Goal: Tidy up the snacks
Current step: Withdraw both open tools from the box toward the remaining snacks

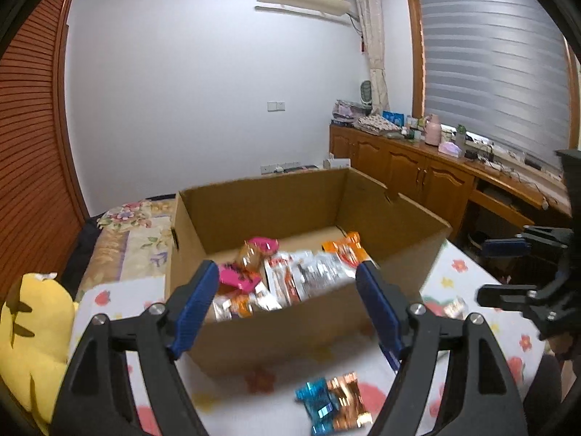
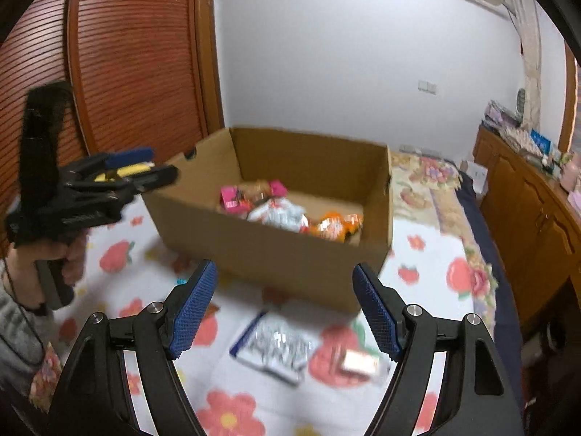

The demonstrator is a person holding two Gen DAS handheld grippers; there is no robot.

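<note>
An open cardboard box (image 1: 283,330) stands on a flower-print cloth and holds several snack packets (image 1: 308,276), pink, silver and orange. My left gripper (image 1: 287,301) is open and empty, in front of the box's near wall. A blue and copper foil snack (image 1: 334,403) lies on the cloth below it. In the right wrist view the box (image 2: 276,250) is ahead, and my right gripper (image 2: 285,312) is open and empty above a silver packet (image 2: 276,348) and a small blurred packet (image 2: 359,363) on the cloth. The left gripper (image 2: 159,174) shows at the box's left corner.
A yellow plush toy (image 1: 32,334) lies at the left edge. A wooden cabinet (image 1: 410,170) with clutter runs along the right wall under a window. A slatted wooden wardrobe (image 2: 120,65) stands on the left. The right gripper (image 1: 508,272) shows at the right.
</note>
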